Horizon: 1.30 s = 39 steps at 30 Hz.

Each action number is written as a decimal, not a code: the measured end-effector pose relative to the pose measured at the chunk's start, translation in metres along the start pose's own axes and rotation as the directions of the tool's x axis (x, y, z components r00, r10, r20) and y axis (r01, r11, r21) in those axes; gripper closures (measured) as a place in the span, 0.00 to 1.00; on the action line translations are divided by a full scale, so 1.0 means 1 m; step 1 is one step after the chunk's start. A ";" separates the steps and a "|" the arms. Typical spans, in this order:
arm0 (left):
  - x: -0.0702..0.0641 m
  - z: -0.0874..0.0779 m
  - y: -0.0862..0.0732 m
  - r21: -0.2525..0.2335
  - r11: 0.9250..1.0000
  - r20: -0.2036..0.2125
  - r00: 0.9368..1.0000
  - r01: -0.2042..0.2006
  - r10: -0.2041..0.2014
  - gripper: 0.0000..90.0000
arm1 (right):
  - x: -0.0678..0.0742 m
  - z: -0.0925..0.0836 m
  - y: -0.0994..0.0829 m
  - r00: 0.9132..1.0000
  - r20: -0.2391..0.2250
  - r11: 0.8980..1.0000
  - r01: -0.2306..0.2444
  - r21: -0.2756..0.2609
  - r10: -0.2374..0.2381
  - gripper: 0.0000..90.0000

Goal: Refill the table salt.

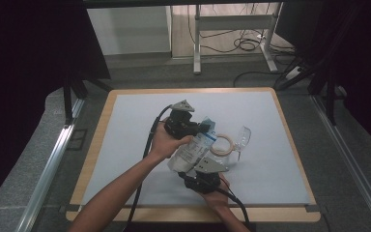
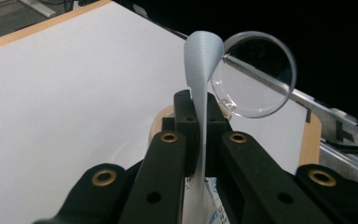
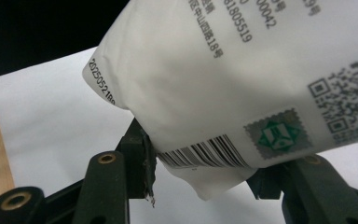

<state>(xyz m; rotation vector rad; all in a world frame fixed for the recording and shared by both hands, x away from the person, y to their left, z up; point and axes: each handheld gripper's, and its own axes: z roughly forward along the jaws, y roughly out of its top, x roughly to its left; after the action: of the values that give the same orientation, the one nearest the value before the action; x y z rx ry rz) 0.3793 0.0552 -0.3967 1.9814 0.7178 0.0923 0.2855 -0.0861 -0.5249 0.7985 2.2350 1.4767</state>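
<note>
Centre of the high view: white pouch [image 1: 192,153] is held off the table [image 1: 140,145] between the two grippers, tilted, its sealed top toward the upper right of the frame.

Left gripper [image 1: 206,126] (upper one in the high view) has its jaws pressed together on the pouch's thin grey top strip [image 2: 201,70]. In the left gripper view the strip stands up from between the pads and curls over near the top centre.

Right gripper [image 1: 207,165] sits low centre, jaws partly spread, pinching the bottom corner of the pouch. In the right gripper view the barcode [image 3: 205,151] end sits wedged between both pads, with a green stamp [image 3: 276,135] at right centre.

Right of the pouch on the white mat: a tan ring [image 1: 222,144], and a clear round lid [image 1: 243,137] just beside it (also at the upper right of the left gripper view [image 2: 256,77]).
</note>
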 end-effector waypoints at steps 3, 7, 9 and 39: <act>0.002 0.003 0.002 0.014 1.000 0.007 1.000 0.003 -0.003 1.00 | -0.002 -0.001 0.000 1.000 -0.004 1.000 -0.005 -0.001 0.005 0.57; 0.006 0.008 0.003 0.035 0.999 0.013 1.000 0.003 -0.003 1.00 | -0.003 -0.002 0.000 1.000 -0.010 1.000 -0.020 -0.006 0.020 0.57; 0.008 0.010 0.004 0.045 0.999 0.013 1.000 0.005 -0.005 1.00 | -0.003 -0.002 0.000 0.999 -0.012 1.000 -0.030 -0.008 0.030 0.57; -0.020 -0.017 0.010 -0.056 0.998 -0.006 1.000 -0.031 0.031 1.00 | -0.001 0.032 0.013 0.944 0.319 0.996 0.091 -0.007 -0.084 0.55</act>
<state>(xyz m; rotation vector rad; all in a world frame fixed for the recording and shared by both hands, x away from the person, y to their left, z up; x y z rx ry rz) 0.3611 0.0546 -0.3750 1.9394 0.6805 0.1346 0.3081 -0.0599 -0.5258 0.8510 1.9830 1.2298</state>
